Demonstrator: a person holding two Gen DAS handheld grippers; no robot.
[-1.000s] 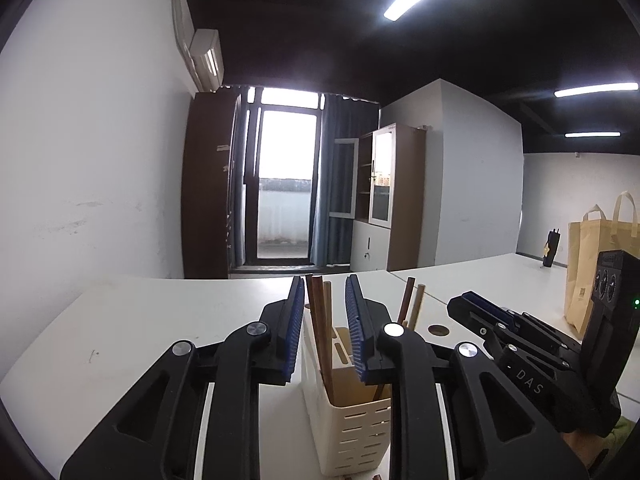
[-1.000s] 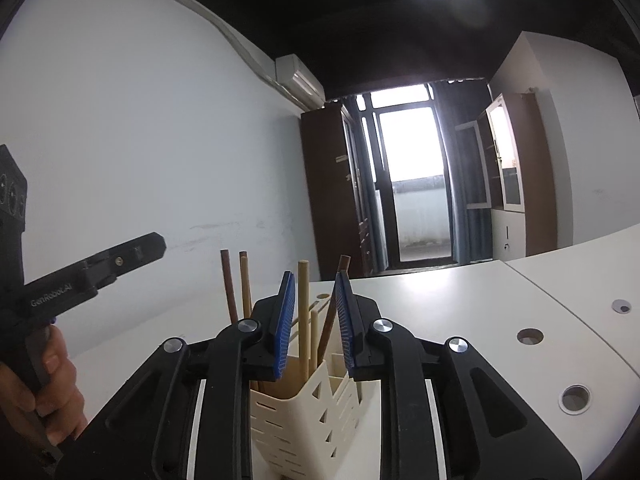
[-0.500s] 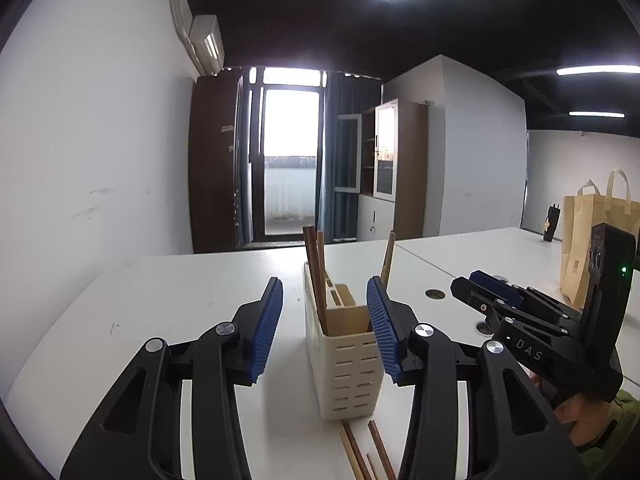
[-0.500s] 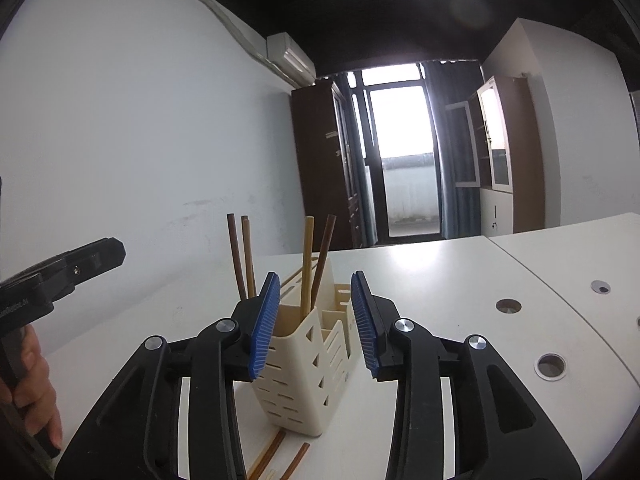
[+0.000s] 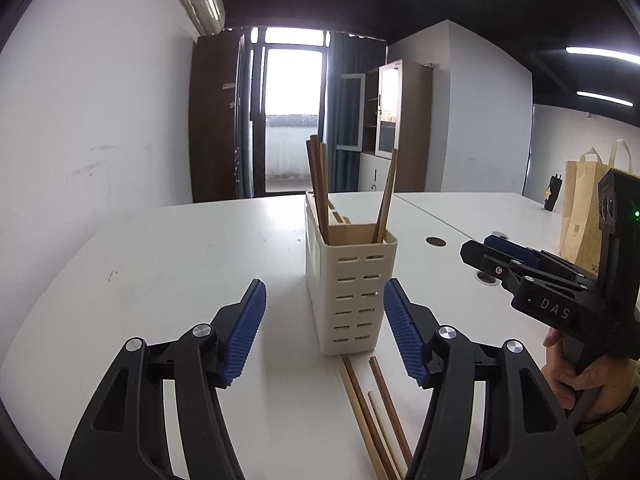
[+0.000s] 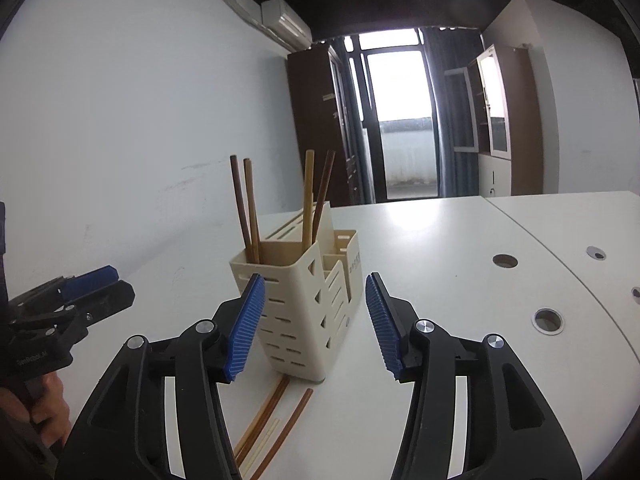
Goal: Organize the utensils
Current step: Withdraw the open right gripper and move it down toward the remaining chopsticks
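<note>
A cream slotted utensil holder (image 5: 350, 280) stands upright on the white table, also in the right wrist view (image 6: 298, 312). Several wooden chopsticks (image 5: 318, 184) stand in it (image 6: 244, 208). More loose chopsticks (image 5: 372, 412) lie flat on the table in front of it (image 6: 272, 424). My left gripper (image 5: 324, 336) is open and empty, just short of the holder. My right gripper (image 6: 316, 324) is open and empty, with the holder between its fingertips in view. Each gripper shows in the other's view, left (image 6: 68, 300) and right (image 5: 520, 268).
The white table (image 5: 180, 272) has round cable holes (image 6: 548, 320) on the right. A brown paper bag (image 5: 580, 208) stands at the far right. A wall, cabinets and a balcony door lie behind the table.
Both grippers opened, letting go of chopsticks that now stand in the holder, and pulled back and down from it. Loose chopsticks on the table came into view.
</note>
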